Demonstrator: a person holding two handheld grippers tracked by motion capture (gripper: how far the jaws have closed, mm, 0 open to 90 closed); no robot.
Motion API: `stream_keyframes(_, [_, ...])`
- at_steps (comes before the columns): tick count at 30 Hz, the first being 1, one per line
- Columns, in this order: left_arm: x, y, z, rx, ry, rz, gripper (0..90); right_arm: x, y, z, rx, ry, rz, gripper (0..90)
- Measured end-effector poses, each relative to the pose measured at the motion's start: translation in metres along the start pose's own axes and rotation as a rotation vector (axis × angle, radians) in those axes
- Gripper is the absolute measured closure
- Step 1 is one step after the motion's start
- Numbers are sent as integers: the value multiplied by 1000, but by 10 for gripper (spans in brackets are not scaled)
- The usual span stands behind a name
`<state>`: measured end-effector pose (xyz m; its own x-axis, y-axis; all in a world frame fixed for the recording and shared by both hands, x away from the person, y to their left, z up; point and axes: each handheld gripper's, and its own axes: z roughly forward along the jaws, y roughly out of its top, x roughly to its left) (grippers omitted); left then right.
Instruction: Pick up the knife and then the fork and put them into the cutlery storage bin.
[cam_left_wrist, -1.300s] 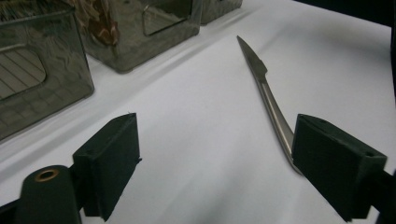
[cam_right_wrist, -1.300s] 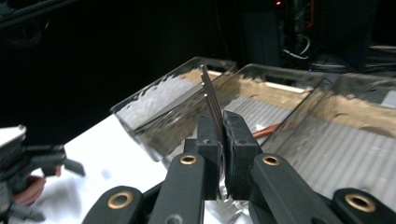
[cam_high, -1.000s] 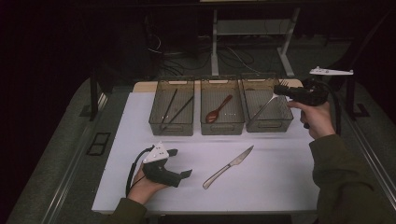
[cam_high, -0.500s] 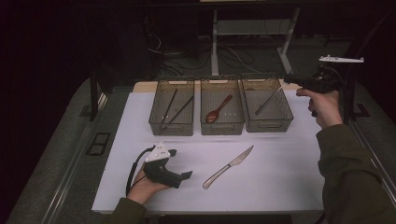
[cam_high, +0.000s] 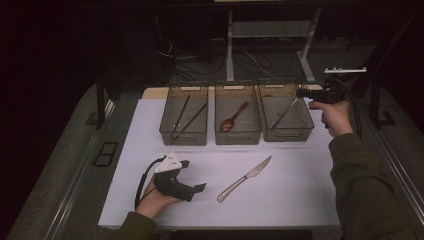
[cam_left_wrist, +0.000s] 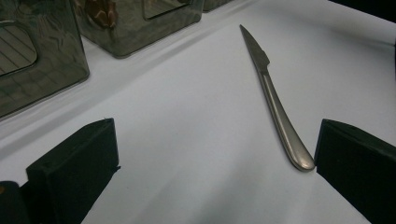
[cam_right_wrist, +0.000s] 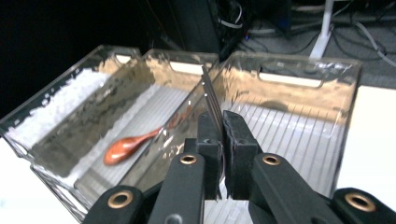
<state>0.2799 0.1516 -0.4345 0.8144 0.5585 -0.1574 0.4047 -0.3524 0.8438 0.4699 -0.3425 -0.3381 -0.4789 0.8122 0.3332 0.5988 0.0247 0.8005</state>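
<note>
A silver table knife (cam_high: 245, 178) (cam_left_wrist: 273, 102) lies on the white mat (cam_high: 300, 190). My left gripper (cam_high: 194, 176) (cam_left_wrist: 210, 158) rests open on the mat just left of it, and the knife's handle end almost touches the right-hand jaw. My right gripper (cam_high: 300, 92) (cam_right_wrist: 222, 122) hovers at the right bin's (cam_high: 290, 134) far right corner, shut on a thin metal utensil (cam_high: 285, 112) (cam_right_wrist: 208, 88). The utensil slants down into that bin. I cannot tell what kind of utensil it is.
Three clear bins stand in a row at the mat's back. The left bin (cam_high: 183, 135) holds dark chopsticks (cam_high: 187, 117), and the middle one (cam_high: 238, 136) a wooden spoon (cam_high: 234, 117) (cam_right_wrist: 135, 144). Table frames and cables fill the dark floor beyond.
My right hand has drawn back to the right and risen a little from over the right bin, keeping the utensil in its jaws. The left gripper and the knife have not moved.
</note>
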Motion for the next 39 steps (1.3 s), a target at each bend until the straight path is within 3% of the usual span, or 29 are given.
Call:
stream_keyframes(10, [-2,-1,3,9,-18,-1,0,-3,-18,20,54,10,24,850])
stream_keyframes(19, [-3,-1,5,19,-36,-6,0,-10,-27,28,63,21,65,843])
stream_keyframes(23, [-4,-1,6,20,-39,-8,0,-13,-29,30,105,-51,29,807])
stream_keyframes(31, [-4,-2,8,29,-47,-8,0,-22,-37,29,138,-105,22,763])
stream_keyframes(39, [-4,-2,8,32,-47,-4,0,-26,-36,15,88,-241,-26,480])
